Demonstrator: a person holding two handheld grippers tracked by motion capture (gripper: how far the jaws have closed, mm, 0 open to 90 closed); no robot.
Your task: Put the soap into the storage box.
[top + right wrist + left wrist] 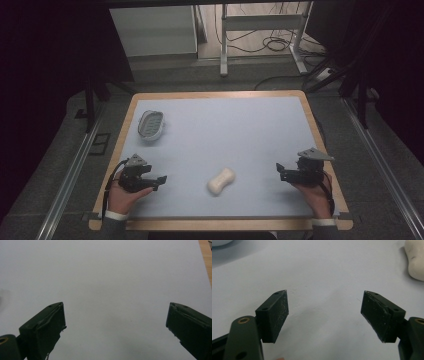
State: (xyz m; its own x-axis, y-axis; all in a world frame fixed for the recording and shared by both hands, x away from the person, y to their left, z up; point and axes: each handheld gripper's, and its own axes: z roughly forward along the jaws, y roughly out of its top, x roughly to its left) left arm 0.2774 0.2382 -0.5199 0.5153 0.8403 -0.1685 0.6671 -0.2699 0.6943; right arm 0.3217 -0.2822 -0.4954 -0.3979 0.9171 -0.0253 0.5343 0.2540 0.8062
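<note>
A white peanut-shaped bar of soap [221, 181] lies on the pale blue mat near the front middle; its end shows at the top right of the left gripper view as soap [415, 260]. A grey oval soap dish [150, 124] sits at the mat's back left. My left gripper [159, 180] rests at the front left, jaws wide open over bare mat, left gripper [324, 293]. My right gripper [281, 171] is at the front right, also open and holding nothing, right gripper [116, 306]. The soap lies between the two grippers, touching neither.
The mat [225, 135] covers a wooden table [320, 145] whose edge shows all round. Beyond the table stand a white cabinet [155, 30] and a metal frame [260, 25] with cables on the floor. Metal rails [70, 175] run along both sides.
</note>
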